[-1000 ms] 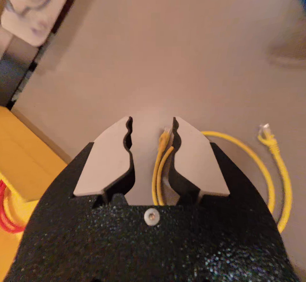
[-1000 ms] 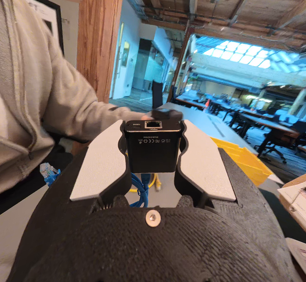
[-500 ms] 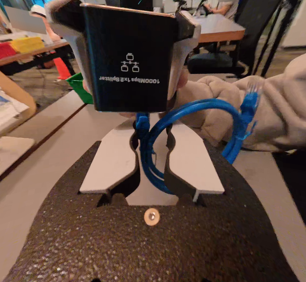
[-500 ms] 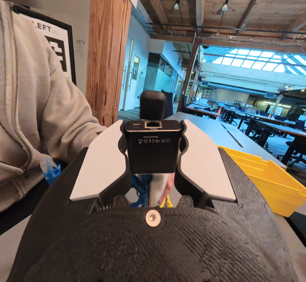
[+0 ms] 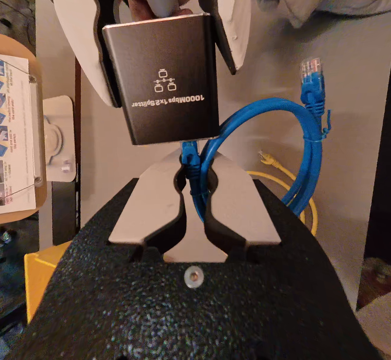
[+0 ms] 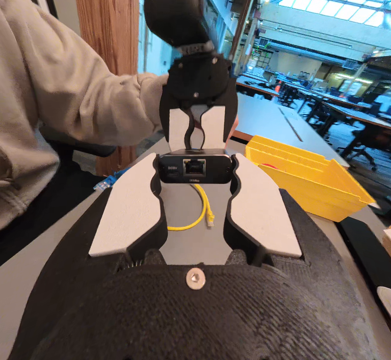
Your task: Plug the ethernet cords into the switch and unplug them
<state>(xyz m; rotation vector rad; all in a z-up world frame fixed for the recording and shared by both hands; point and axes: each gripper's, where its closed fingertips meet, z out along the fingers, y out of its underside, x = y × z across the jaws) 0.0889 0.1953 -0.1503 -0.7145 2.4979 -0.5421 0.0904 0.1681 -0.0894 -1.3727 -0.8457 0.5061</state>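
A pale grey surface carries a loose yellow cord. The switch is clamped in the right gripper; the blue cord, pinched by the left gripper, is seated at a port. Yellow cord and unplugging remain.

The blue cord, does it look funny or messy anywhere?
Nothing broken. The blue cord is bundled in a tied loop, one plug dangling loose while the left gripper pinches the other at the black switch.
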